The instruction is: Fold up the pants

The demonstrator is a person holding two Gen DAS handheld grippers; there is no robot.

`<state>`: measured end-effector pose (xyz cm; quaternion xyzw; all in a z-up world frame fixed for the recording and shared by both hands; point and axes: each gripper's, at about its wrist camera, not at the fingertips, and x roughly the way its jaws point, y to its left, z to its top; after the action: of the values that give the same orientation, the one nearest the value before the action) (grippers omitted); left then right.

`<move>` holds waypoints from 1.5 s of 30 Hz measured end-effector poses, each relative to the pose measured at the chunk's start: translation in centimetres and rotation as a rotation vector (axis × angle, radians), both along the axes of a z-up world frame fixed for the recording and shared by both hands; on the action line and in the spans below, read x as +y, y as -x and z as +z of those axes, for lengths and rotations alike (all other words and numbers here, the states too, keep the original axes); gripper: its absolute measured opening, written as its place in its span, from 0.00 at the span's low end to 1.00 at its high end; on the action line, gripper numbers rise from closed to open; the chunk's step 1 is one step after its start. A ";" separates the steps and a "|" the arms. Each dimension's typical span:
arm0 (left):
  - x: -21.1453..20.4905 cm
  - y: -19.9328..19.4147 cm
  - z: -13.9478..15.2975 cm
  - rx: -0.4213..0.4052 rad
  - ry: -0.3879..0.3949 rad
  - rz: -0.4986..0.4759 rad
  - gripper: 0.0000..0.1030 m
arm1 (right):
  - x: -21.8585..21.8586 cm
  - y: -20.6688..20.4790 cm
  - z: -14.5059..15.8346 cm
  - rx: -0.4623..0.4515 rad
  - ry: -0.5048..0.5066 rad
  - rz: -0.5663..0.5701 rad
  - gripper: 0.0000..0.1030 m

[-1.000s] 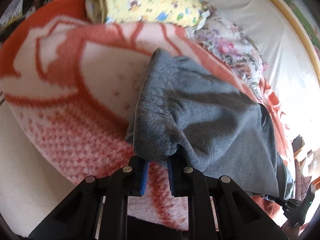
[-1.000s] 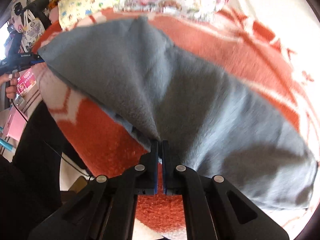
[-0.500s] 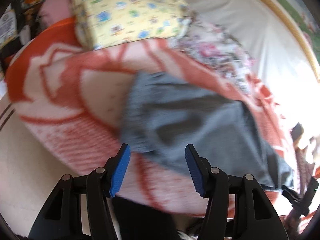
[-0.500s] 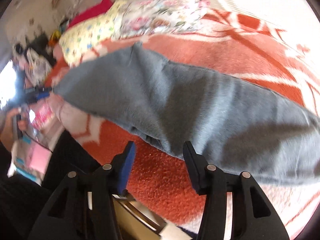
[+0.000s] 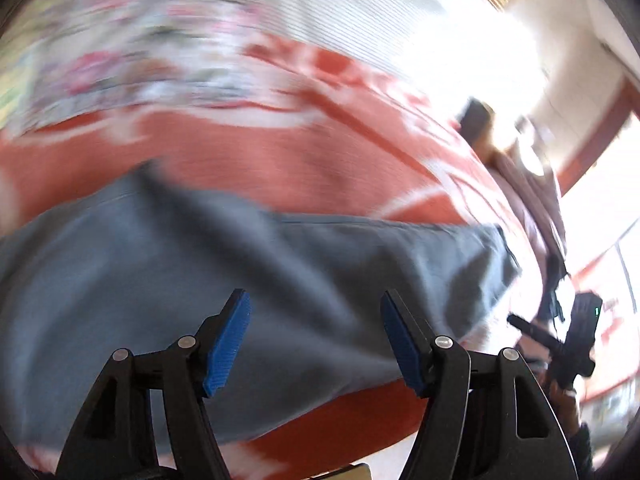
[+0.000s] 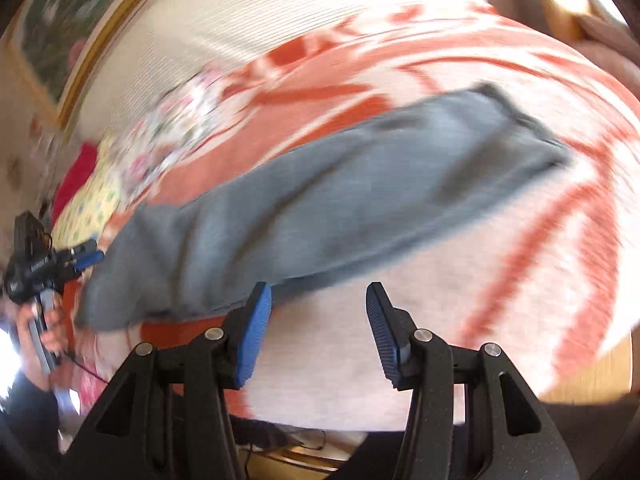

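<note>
The grey pants (image 6: 320, 208) are laid flat in a long strip on the red-and-white blanket (image 6: 520, 280) of the bed. Both the left tongs (image 5: 314, 340) and right tongs (image 6: 318, 332) are released, with nothing gripped.

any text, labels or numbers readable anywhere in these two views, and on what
No text can be read in either view.
Left gripper body, seen from the right wrist view: a pale printed label, too small and blurred to read.
Right gripper body, seen from the left wrist view: a small green-lit mark, unreadable.
Grey pants and orange-and-white blanket: pattern only, no lettering visible.
</note>
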<state>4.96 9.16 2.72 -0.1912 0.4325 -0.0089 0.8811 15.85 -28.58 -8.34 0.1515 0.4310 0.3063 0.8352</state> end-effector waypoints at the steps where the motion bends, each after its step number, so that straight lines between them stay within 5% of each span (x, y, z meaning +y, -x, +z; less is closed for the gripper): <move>1: -1.7 -1.8 0.1 0.006 -0.008 -0.050 0.67 | -1.2 -0.3 -0.1 0.009 -0.013 -0.035 0.50; 15: -20.5 -22.4 -1.1 0.099 -0.023 -0.574 0.74 | -10.5 -6.0 -1.8 0.075 -0.275 -0.341 0.56; 18: -24.2 -25.9 -2.6 0.132 -0.079 -0.641 0.74 | -11.3 -7.7 -3.1 0.104 -0.317 -0.371 0.56; 28: -32.8 -32.4 -7.6 0.243 -0.143 -0.829 0.73 | -12.2 -10.1 -4.7 0.099 -0.390 -0.394 0.56; 33: -35.0 -32.7 -8.9 0.222 -0.207 -0.866 0.72 | -11.9 -10.4 -5.2 0.081 -0.371 -0.381 0.37; 35: -35.5 -32.8 -8.9 0.216 -0.222 -0.874 0.66 | -12.1 -10.3 -5.6 0.075 -0.361 -0.378 0.13; 39: -37.3 -32.8 -8.9 0.219 -0.185 -0.934 0.28 | -12.6 -10.3 -6.3 0.067 -0.416 -0.378 0.10; 45: -39.5 -33.7 -8.6 0.219 -0.178 -0.962 0.15 | -13.7 -10.5 -5.6 0.025 -0.398 -0.384 0.09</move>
<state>38.62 -30.30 -5.90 0.1060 0.5607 -0.3570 0.7396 26.31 -42.32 -13.93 0.3953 0.3361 0.2190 0.8263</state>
